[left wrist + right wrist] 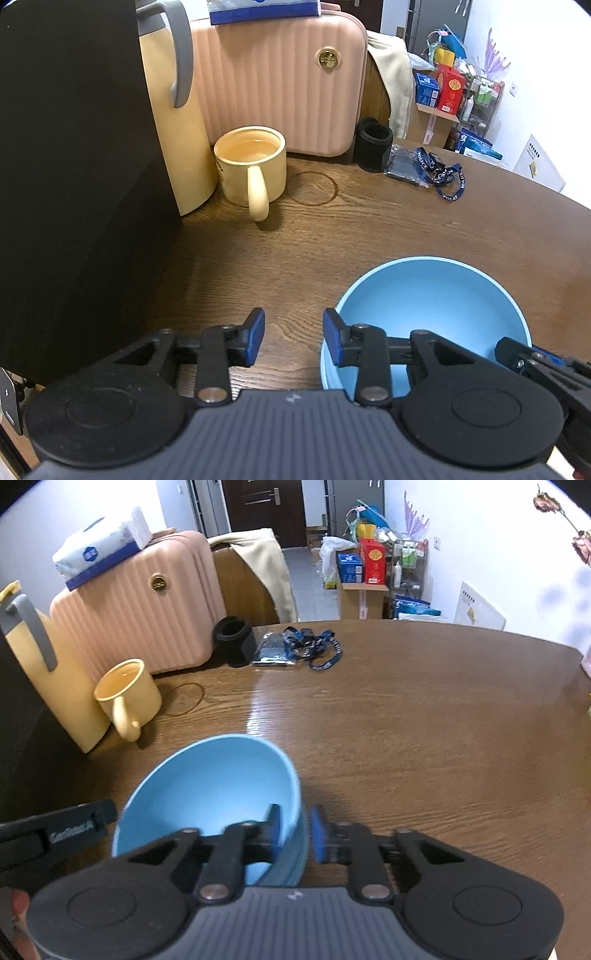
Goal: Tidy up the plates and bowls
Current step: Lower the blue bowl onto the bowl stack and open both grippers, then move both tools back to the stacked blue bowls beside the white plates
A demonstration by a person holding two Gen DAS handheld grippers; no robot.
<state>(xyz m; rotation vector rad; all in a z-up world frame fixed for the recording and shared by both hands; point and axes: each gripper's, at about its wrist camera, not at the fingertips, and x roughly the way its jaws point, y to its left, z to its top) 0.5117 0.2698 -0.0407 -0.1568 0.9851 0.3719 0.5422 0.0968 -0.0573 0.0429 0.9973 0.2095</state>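
Note:
A light blue bowl (432,306) sits on the brown wooden table (369,229); in the right wrist view the blue bowl (210,782) is near the bottom centre. My right gripper (295,830) straddles the bowl's right rim, one finger inside and one outside, closed on the wall. It also shows at the bowl's right edge in the left wrist view (524,354). My left gripper (293,334) is open and empty, just left of the bowl, its right finger beside the bowl's rim.
A yellow mug (251,170), a yellow kettle (177,110) and a pink suitcase (277,81) stand at the back left. A black cylinder (373,144) and a blue lanyard (443,173) lie behind. A dark panel (74,184) stands at the left.

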